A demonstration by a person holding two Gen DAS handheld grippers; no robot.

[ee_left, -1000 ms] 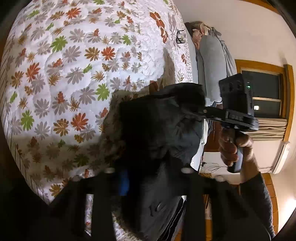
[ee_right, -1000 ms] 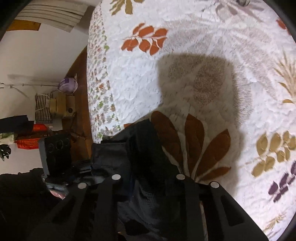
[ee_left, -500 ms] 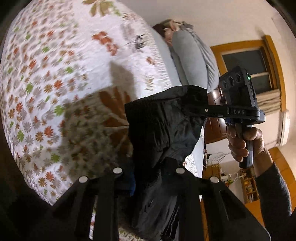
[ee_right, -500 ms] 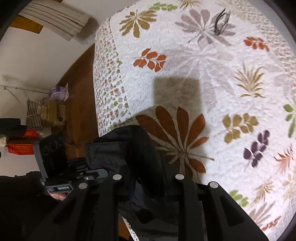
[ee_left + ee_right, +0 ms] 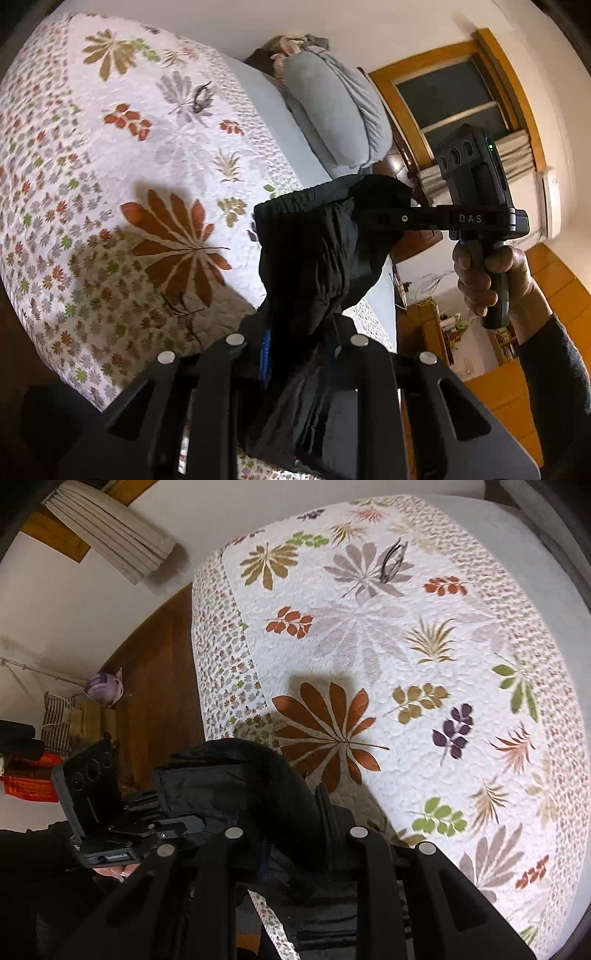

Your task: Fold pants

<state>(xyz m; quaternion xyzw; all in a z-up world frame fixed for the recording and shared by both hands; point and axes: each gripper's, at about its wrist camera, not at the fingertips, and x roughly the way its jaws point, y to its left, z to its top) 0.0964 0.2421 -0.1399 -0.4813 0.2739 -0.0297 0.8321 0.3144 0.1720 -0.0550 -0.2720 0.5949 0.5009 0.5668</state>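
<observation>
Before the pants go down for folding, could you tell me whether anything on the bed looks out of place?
Yes: a pair of glasses lies loose on the floral quilt, far from the edge where the left gripper and right gripper hold the black pants up. They could get covered if the pants spread that far.

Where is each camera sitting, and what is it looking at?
Left wrist: sits on the left gripper, faces across the bed toward the window; shows the right gripper and hand.
Right wrist: sits on the right gripper, faces down at the bed; shows the left gripper.
Both share: black pants, glasses.
</observation>
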